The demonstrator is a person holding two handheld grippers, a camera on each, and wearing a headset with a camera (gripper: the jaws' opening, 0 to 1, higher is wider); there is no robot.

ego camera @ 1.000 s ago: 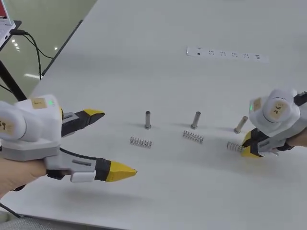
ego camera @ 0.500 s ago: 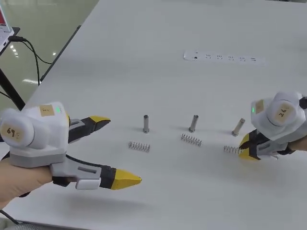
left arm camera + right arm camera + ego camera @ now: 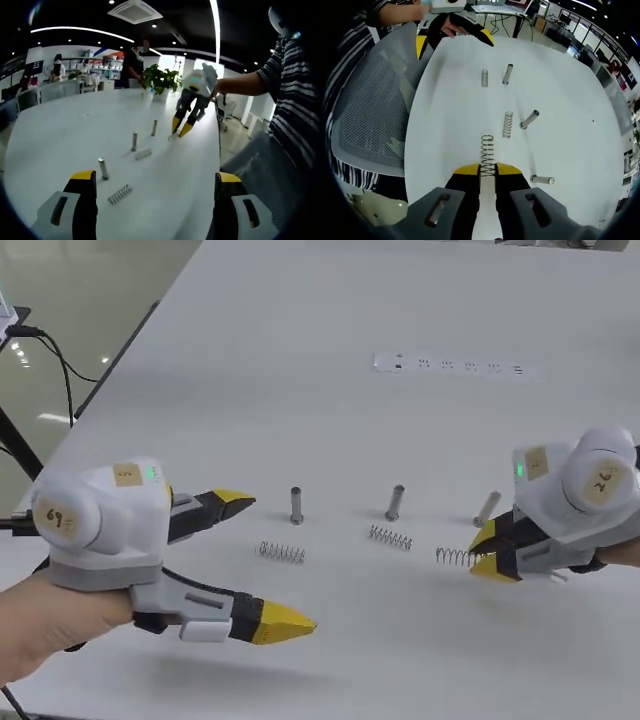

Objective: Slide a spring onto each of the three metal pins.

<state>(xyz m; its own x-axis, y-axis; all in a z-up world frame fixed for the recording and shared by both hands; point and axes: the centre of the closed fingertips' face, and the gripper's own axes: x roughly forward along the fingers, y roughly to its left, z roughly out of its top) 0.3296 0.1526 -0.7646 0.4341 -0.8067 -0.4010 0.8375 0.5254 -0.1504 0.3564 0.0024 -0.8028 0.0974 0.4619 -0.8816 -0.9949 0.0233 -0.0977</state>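
Three short metal pins stand in a row on the white table: left pin, middle pin, right pin. One spring lies before the left pin, another spring before the middle pin. My right gripper is shut on the end of a third spring, which sticks out leftward from its yellow tips, just in front of the right pin. In the right gripper view that held spring points straight ahead from the gripper. My left gripper hangs open at the lower left, nothing between its fingers.
A white power strip lies at the far side of the table. The table's left edge drops to the floor, with a black cable beyond it. A mesh chair stands at the near side.
The right gripper has shut on the right-hand spring and lifted it, so it now juts out to the left. The left gripper has drifted slightly right, still open.
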